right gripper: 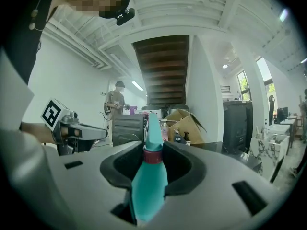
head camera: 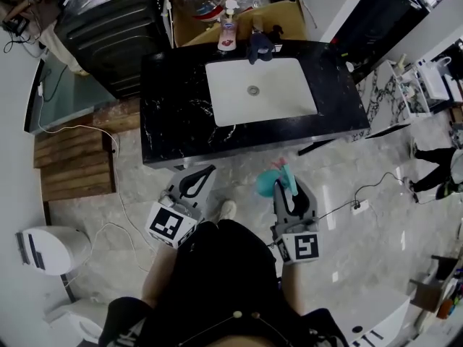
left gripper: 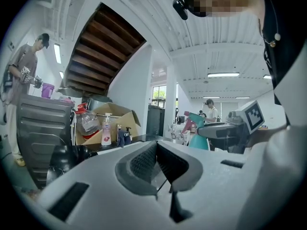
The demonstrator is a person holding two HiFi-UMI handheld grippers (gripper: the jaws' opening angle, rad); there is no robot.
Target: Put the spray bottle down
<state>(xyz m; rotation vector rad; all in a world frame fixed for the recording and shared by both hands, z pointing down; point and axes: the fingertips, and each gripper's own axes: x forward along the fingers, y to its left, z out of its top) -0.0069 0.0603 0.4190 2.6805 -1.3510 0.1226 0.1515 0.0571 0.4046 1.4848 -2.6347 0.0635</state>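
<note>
A teal spray bottle (head camera: 268, 185) with a pink trigger is held by its neck in my right gripper (head camera: 289, 186), which is shut on it. In the right gripper view the bottle (right gripper: 148, 176) lies along the jaws of that gripper (right gripper: 153, 150), nozzle pointing away. My left gripper (head camera: 208, 170) is beside it to the left, shut with nothing held; its pads meet at the tip (left gripper: 156, 145). From the left gripper view the bottle (left gripper: 197, 131) shows at the right. Both grippers hover over the floor in front of the black counter (head camera: 173, 114).
A white sink (head camera: 224, 114) is set into the counter, with a soap pump bottle (head camera: 228, 27) and a dark faucet item (head camera: 260, 48) behind it. A cardboard box (head camera: 282, 13) and a black case (head camera: 116, 27) stand beyond. A wooden pallet (head camera: 72, 165) and a white bin (head camera: 51, 248) are at the left.
</note>
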